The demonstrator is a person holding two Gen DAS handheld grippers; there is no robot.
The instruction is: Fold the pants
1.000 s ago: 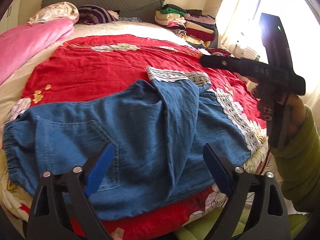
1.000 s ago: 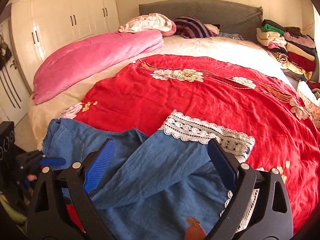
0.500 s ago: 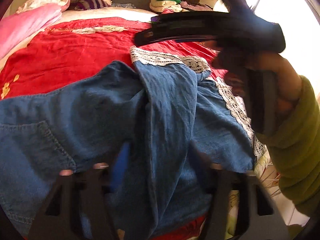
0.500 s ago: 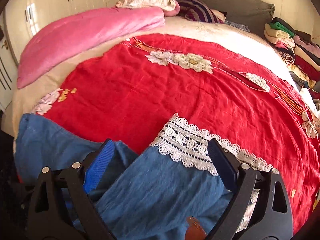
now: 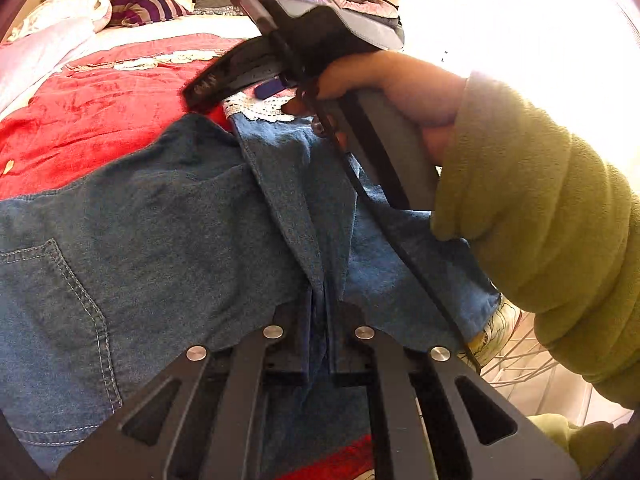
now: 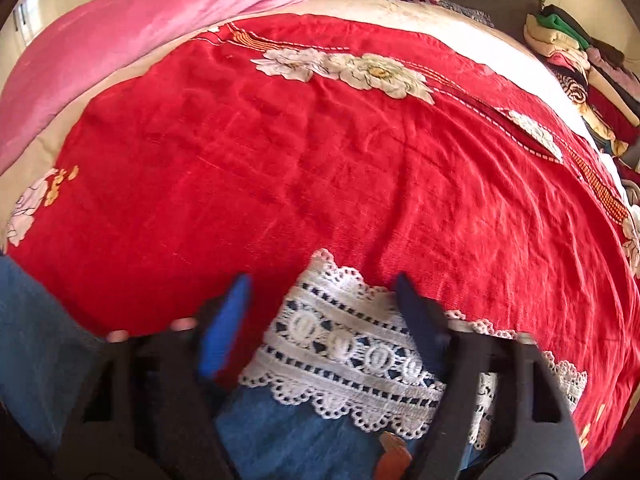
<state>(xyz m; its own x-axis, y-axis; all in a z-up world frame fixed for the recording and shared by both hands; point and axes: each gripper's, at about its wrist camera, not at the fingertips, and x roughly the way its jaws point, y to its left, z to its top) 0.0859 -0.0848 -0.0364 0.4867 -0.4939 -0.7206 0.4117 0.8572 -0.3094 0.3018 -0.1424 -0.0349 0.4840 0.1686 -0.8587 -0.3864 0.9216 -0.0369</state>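
Observation:
Blue denim pants (image 5: 152,220) with white lace cuffs lie on a red bedspread (image 6: 320,160). In the left wrist view my left gripper (image 5: 320,332) is shut on a fold of the denim near the bed's near edge. My right gripper (image 6: 324,312) is partly open, its blue-padded fingers (image 6: 224,328) on either side of the lace cuff (image 6: 352,344) of the upper leg. It also shows in the left wrist view (image 5: 256,80), held by a hand in a green sleeve over the cuff.
A pink quilt (image 6: 140,40) lies along the bed's left side. Pillows (image 5: 140,6) sit at the headboard. A pile of folded clothes (image 6: 580,64) stands at the far right of the bed. A white wire rack (image 5: 520,360) is beside the bed.
My left gripper dropped onto the pants and closed on a denim fold. My right gripper moved down and forward to the lace cuff, and its fingers narrowed around it.

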